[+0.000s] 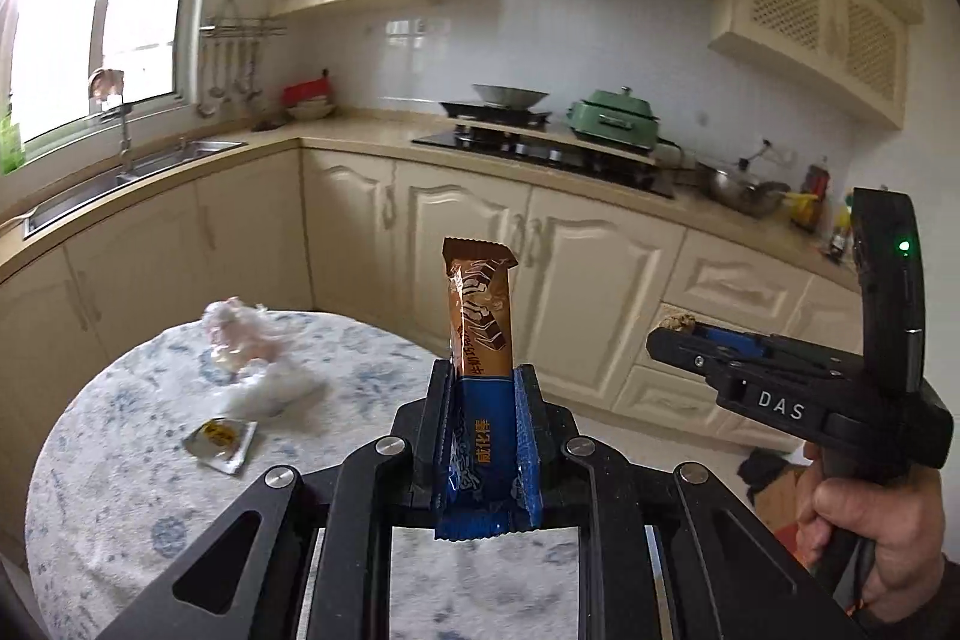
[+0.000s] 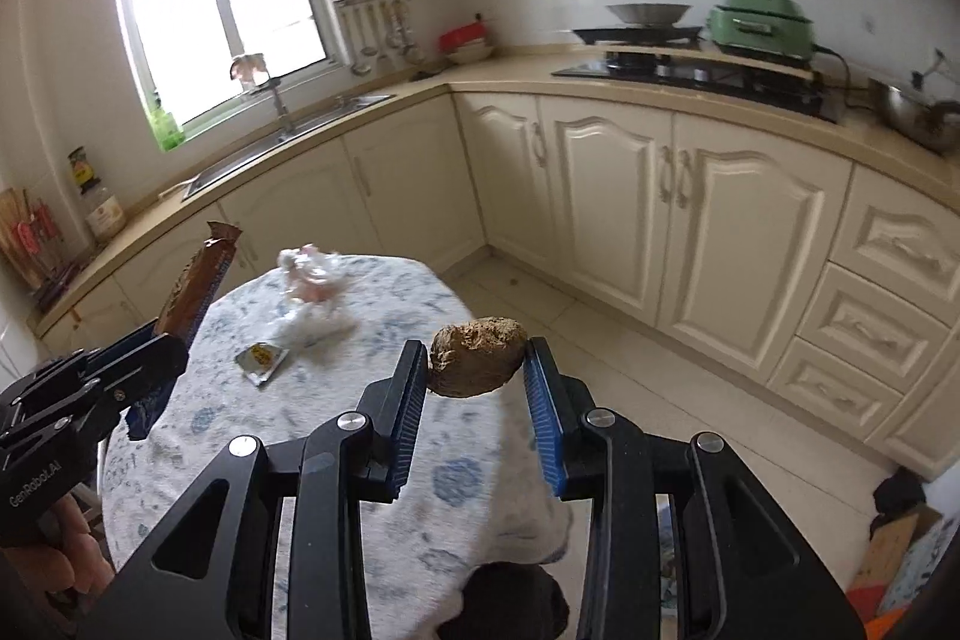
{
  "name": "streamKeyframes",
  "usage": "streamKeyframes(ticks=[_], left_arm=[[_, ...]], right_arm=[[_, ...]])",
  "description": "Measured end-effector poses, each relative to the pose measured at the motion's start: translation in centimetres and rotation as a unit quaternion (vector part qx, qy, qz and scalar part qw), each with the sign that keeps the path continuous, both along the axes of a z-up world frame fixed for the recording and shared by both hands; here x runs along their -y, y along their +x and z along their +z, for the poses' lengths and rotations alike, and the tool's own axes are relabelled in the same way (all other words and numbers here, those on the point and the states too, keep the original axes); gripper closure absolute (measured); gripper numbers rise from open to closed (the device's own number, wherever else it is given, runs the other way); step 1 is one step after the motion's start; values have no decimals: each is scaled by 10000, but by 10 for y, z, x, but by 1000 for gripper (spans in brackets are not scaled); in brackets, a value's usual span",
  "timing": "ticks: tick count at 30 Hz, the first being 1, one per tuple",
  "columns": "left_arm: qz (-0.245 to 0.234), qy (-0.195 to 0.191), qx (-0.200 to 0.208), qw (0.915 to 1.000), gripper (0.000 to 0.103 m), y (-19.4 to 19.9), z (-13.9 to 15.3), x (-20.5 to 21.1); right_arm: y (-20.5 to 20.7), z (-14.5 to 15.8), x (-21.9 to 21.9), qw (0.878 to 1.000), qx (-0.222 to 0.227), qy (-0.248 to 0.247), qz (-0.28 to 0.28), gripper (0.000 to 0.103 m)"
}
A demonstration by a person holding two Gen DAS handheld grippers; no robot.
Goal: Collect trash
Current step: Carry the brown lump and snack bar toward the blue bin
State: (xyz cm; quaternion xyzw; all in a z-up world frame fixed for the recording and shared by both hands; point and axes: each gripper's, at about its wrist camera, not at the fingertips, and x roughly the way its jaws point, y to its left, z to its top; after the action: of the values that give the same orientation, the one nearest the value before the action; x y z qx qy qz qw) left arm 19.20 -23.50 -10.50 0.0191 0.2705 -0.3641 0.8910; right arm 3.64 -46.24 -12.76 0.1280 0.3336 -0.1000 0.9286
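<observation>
Both my tongs are lifted above a round table in a kitchen, each clamped on a piece of trash.

My left gripper (image 1: 483, 400) pinches a brown and blue snack wrapper (image 1: 482, 316) standing upright between its fingers; my right gripper (image 2: 478, 370) squeezes a brown lump (image 2: 477, 355) at its fingertips, past the table's (image 2: 420, 508) right edge over open floor. A crumpled plastic bag (image 1: 252, 346) sits near the tabletop's far edge, a small foil packet (image 1: 219, 439) just beside it.
</observation>
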Motion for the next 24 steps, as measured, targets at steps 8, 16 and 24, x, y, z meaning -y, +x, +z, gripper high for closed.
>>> streamKeyframes(ticks=[8,16,24], left_arm=[[-1276,157,-434,9907,88,-10,-40,131],[-2146,877,-1466,9616,88,-15,-133,258],[-2464,1815,-2508,9184,88,-9,-233,344]], right_arm=[[-83,-49,125,9861,-536,121,-1568,70],[-126,-159,213,9589,-1389,866,-2319,70],[-118,-274,258,9343,-2091,1748,-2297,69]])
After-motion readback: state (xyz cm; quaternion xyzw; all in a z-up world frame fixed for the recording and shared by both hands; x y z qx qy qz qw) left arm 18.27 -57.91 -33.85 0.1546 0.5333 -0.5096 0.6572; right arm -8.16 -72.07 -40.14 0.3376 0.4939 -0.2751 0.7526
